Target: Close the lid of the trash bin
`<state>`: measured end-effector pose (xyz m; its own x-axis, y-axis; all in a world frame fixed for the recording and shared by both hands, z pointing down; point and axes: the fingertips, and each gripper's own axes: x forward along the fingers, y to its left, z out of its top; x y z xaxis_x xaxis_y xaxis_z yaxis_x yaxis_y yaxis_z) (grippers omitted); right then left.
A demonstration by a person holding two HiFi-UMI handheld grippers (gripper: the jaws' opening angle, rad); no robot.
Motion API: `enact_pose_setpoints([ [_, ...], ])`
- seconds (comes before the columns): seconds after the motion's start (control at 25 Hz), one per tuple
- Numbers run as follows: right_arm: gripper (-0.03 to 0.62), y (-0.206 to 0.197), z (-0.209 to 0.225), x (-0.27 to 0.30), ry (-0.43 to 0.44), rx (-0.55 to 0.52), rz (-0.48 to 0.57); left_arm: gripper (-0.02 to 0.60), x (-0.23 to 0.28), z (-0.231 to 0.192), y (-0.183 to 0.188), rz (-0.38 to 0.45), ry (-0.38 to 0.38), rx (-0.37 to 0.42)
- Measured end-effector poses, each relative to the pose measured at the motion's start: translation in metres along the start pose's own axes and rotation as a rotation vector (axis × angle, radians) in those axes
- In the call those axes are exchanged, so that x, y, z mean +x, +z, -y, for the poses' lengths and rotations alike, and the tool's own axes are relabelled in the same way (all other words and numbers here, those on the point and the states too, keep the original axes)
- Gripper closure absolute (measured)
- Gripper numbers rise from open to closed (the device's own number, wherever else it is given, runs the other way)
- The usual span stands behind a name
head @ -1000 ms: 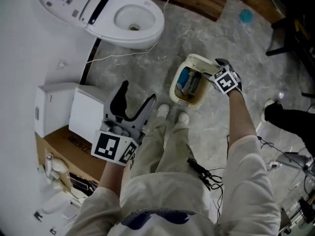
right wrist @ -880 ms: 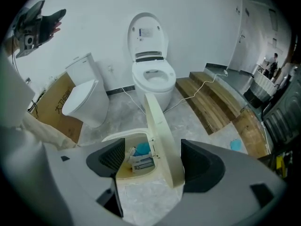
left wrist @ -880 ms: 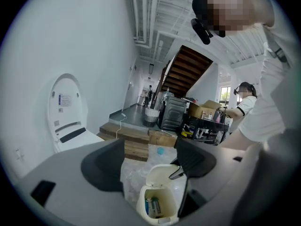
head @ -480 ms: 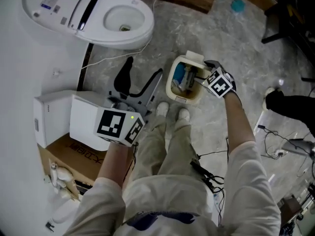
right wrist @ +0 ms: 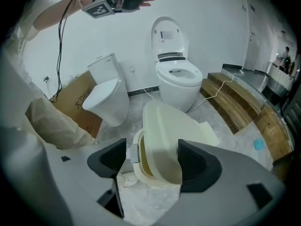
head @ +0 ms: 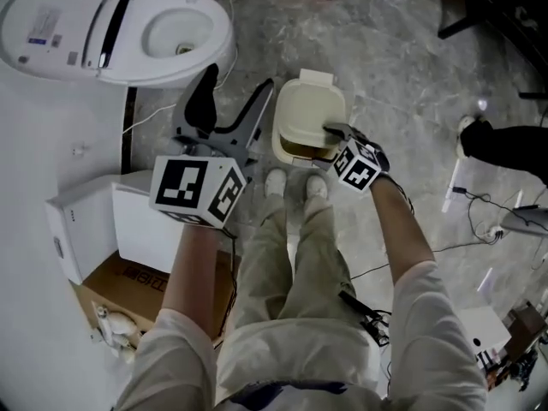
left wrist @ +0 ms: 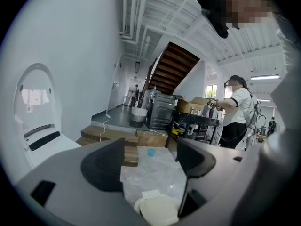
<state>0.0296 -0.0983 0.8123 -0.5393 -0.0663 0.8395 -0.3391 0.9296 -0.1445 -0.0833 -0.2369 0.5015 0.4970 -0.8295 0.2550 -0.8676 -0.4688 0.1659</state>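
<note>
Trash bin (head: pixel 289 150) stood on the floor just in front of the toilet (head: pixel 163 28). Its cream lid (head: pixel 312 110) lay almost flat, with a gap at the edge away from the toilet. Right tongs (head: pixel 332 132) were open at that edge, possibly touching the lid. Left tongs (head: pixel 233 88) were open and empty, nearer the toilet.
</note>
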Motion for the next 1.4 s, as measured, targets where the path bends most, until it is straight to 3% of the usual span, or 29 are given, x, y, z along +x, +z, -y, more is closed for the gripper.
enact_pose_setpoints([
  [0.52, 0.243, -0.055, -0.040, 0.068, 0.097, 0.028, -0.066, 0.256, 0.021, -0.010, -0.061, -0.023, 0.023, -0.036],
  [0.76, 0.242, -0.067, -0.042, 0.083, 0.118, -0.013, -0.119, 0.256, 0.024, -0.014, -0.070, -0.027, 0.027, -0.034],
  [1.4, 0.235, -0.081, -0.045, 0.103, 0.175, 0.004, -0.203, 0.256, 0.026, -0.024, -0.076, -0.039, 0.027, -0.027],
])
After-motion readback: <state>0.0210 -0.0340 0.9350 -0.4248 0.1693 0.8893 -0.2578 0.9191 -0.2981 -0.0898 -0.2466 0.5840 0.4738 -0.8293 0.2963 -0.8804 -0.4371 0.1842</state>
